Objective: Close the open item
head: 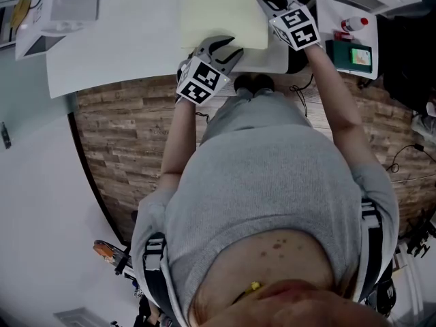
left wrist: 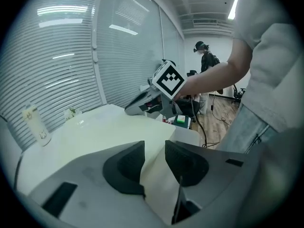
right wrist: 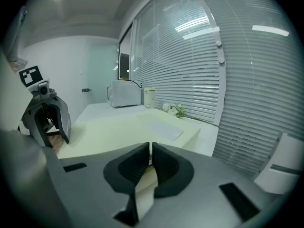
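Left tool [left wrist: 154, 158] stands with its jaws apart; the near edge of the pale yellow folder [head: 221, 9] runs between them, unpinched. Right tool [right wrist: 150, 158] is clamped on the folder's right edge, farther from the person. The folder lies flat on the desk [head: 136, 39], long axis pointing away from the person, so only the right side looks held. Any fold-over would likely swing from there toward the left.

The pale yellow item [head: 221, 12] looks matt, white table [head: 136, 53] smooth, floor [head: 129, 142] wood-grained.
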